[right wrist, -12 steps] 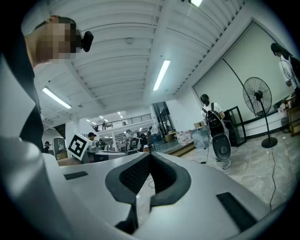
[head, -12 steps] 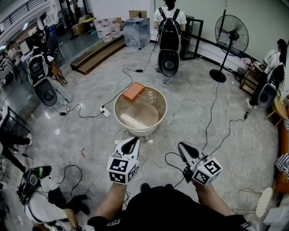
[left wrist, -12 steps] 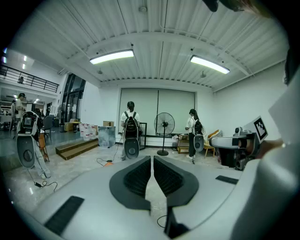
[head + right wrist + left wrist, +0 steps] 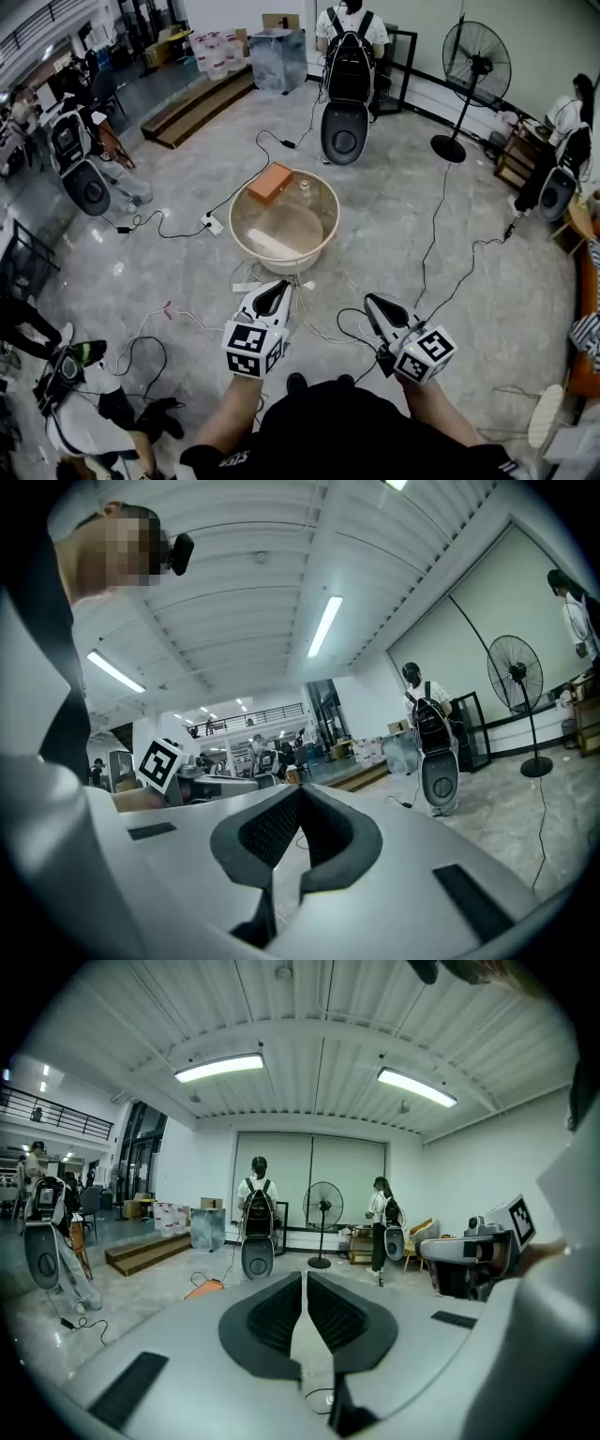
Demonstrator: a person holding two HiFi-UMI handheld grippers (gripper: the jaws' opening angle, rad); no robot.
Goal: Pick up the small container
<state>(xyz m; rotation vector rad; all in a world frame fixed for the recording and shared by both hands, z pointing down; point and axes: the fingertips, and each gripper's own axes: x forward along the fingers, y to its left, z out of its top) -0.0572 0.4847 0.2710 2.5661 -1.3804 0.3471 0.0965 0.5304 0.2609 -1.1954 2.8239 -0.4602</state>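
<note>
Head view: marble floor (image 4: 487, 309) crossed by cables (image 4: 433, 234). A round table (image 4: 281, 268) carries the small container (image 4: 305, 187) beside an orange box (image 4: 270, 182), well apart from left claw (image 4: 279, 287) and right claw (image 4: 369, 302). Left gripper view: left claw (image 4: 305, 1279) pressed together, empty, open floor beyond. Right gripper view: right claw (image 4: 300, 792) pressed together, empty.

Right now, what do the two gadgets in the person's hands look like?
The left tool and right tool are white wedges with black ribbed pads, each with a cube of black-and-white square markers. The person wears a black short-sleeved top.
</note>
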